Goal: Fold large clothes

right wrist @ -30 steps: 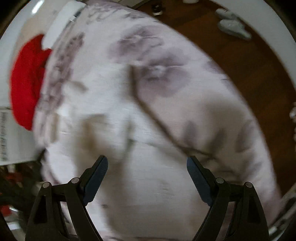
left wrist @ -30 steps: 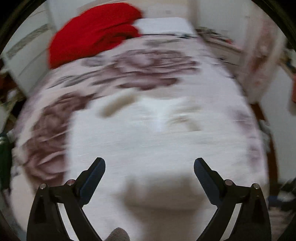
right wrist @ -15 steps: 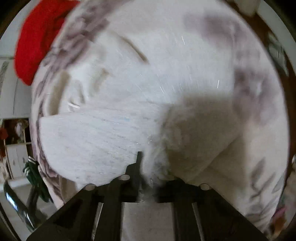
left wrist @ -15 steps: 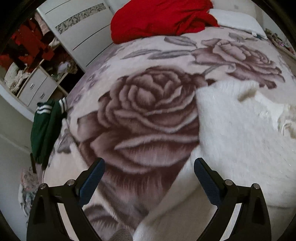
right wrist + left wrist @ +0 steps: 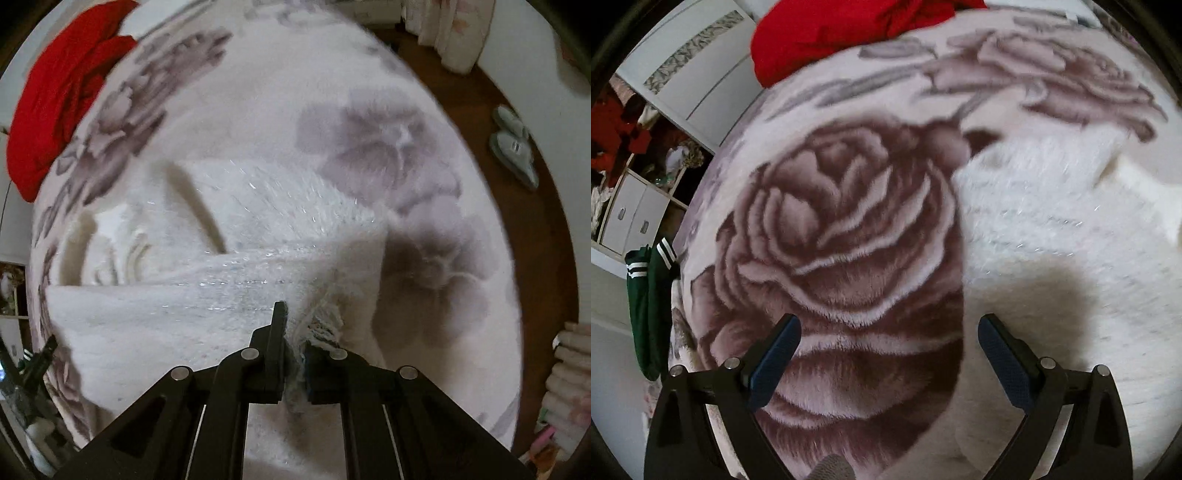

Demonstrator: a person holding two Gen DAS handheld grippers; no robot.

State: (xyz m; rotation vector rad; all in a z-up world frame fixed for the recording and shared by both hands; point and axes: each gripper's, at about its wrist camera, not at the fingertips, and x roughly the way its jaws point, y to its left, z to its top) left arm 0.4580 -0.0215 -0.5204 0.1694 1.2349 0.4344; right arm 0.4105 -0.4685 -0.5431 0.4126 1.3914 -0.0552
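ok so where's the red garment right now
The red garment lies bunched at the bed's far end, upper left in both wrist views, beyond the white fluffy garment on the rose blanket.

The left gripper [image 5: 888, 345] hangs with its jaws spread wide, the blue pads [image 5: 774, 363] at about 7 and 5 o'clock of its view, nothing between them. The right gripper [image 5: 293, 354] has its jaws pressed together at 6 o'clock, pinching a fold of white fluffy garment [image 5: 258, 258].
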